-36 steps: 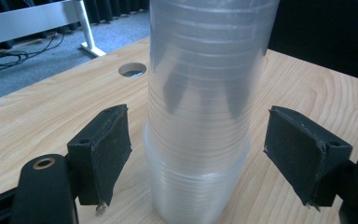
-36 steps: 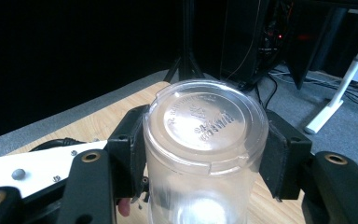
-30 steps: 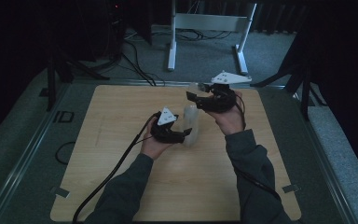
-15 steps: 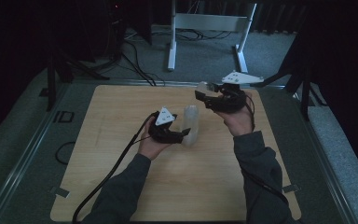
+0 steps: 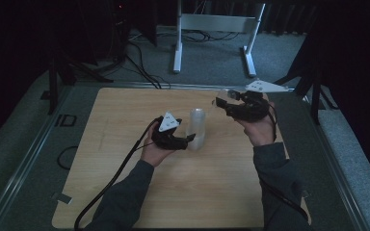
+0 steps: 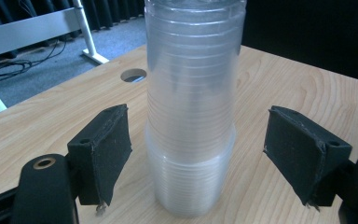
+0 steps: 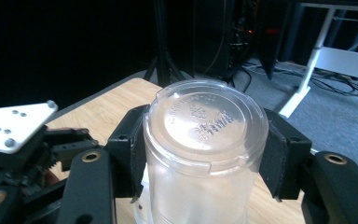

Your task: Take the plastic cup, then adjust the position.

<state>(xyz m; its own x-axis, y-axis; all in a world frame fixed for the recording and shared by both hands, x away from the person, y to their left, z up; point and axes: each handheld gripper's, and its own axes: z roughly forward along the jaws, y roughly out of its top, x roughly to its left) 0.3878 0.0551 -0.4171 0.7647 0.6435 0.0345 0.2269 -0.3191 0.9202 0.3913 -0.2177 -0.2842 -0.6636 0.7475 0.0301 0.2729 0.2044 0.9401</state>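
- The wooden worktop [image 5: 125,192] sits in a dim room on grey carpet, with dark curtains at the back of the high view.
- Beyond the far edge stands a white metal frame [image 5: 217,21] on two feet, with loose cables [image 5: 139,67] on the floor beside it.
- A round hole [image 6: 134,75] is cut into the worktop behind the cups, as the left gripper view shows.
- The stack of clear plastic cups [image 5: 196,129] stands upright near the middle of the worktop, rims down.
- The left hand-held gripper [image 5: 189,139] is at the base of that stack; its cable trails off toward the near edge.
- In the left gripper view its jaws stand apart on either side of the stack [image 6: 191,116] (a clear gap shows at each pad), so it is released and touches nothing.
- The right hand-held gripper [image 5: 221,101] is held above the far right part of the worktop, well apart from the stack.
- It is clenched on a single clear cup [image 5: 223,96], held bottom toward the camera in the right gripper view [image 7: 205,154]; both pads press on the cup's sides.
- Raised lettering on that cup's base is too faint to read.
- Nothing stands between the two hand-held grippers.
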